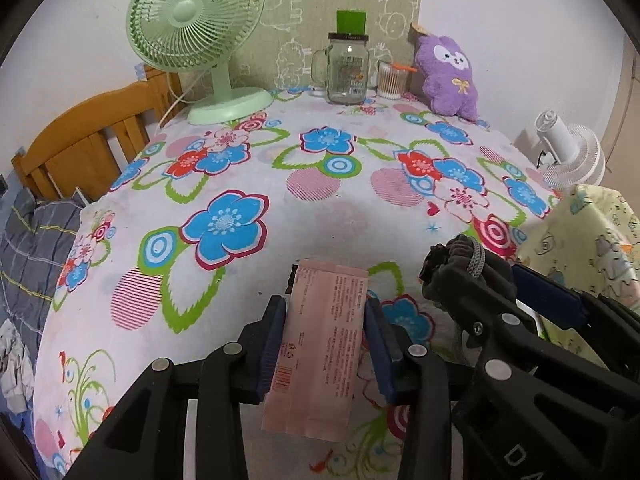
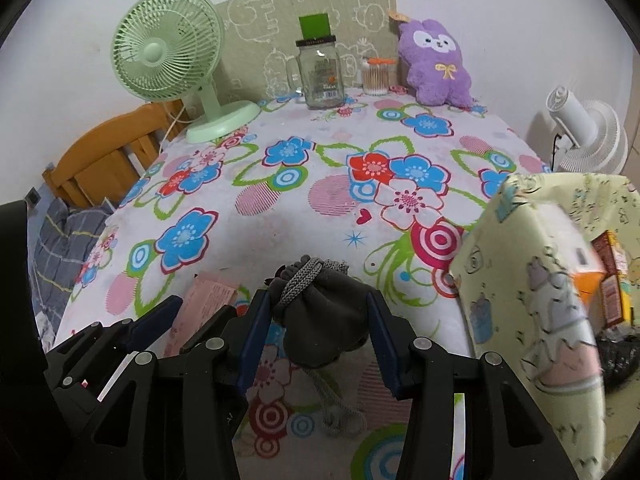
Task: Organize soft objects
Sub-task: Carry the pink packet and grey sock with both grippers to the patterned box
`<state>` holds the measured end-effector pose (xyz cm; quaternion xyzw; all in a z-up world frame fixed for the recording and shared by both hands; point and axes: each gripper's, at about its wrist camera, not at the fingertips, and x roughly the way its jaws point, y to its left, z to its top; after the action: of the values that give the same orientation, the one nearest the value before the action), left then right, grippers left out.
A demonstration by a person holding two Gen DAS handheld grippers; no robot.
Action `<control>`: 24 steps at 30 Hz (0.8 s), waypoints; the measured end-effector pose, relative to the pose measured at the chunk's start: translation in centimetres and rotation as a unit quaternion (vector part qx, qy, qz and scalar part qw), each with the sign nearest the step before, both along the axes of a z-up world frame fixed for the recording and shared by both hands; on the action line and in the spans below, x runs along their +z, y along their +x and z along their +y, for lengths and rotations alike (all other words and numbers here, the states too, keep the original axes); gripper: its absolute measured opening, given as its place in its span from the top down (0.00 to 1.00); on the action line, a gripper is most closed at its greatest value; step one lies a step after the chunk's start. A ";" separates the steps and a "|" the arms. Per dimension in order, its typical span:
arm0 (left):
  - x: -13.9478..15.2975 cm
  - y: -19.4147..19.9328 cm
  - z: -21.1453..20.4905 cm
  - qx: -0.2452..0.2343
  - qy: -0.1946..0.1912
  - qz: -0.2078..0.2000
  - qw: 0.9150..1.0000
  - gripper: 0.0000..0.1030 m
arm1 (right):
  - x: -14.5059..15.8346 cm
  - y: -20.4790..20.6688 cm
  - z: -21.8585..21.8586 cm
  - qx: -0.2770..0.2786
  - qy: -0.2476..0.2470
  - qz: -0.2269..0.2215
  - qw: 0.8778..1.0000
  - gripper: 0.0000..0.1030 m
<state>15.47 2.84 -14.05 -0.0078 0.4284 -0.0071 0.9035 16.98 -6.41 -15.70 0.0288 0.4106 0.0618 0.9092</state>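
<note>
My left gripper (image 1: 325, 314) is shut on a pink tissue packet (image 1: 320, 344) and holds it above the floral tablecloth (image 1: 320, 216) near the front edge. My right gripper (image 2: 318, 312) is shut on a dark grey drawstring pouch (image 2: 326, 312) with a grey braided cord, just right of the left gripper; the pouch also shows in the left wrist view (image 1: 460, 272). The pink packet shows in the right wrist view (image 2: 200, 304). A purple plush toy (image 1: 448, 76) leans against the back wall at the far right of the table; it also shows in the right wrist view (image 2: 436, 64).
A green desk fan (image 1: 200, 36) stands at the back left. A glass mug jar (image 1: 346, 72) and a cotton swab cup (image 1: 392, 80) stand at the back centre. A pale yellow fabric-covered box (image 2: 532, 280) holding packages sits at the right. A white fan (image 1: 572, 152) and wooden bed frame (image 1: 80, 140) flank the table.
</note>
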 end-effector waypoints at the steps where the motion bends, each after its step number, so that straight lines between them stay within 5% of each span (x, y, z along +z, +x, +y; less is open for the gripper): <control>1: 0.3 -0.3 -0.1 0.001 0.000 -0.005 1.000 0.61 | 0.3 -0.4 0.0 0.001 0.000 -0.004 1.000 0.50; 24: 5.1 -5.6 -2.5 -0.005 0.002 -0.072 0.997 0.61 | 5.2 -6.0 -1.9 0.001 -0.016 -0.070 0.997 0.50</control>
<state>9.86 0.29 -8.94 -0.0039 0.3620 -0.0113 0.9321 11.03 -8.29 -10.50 0.0096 0.3473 0.0579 0.9359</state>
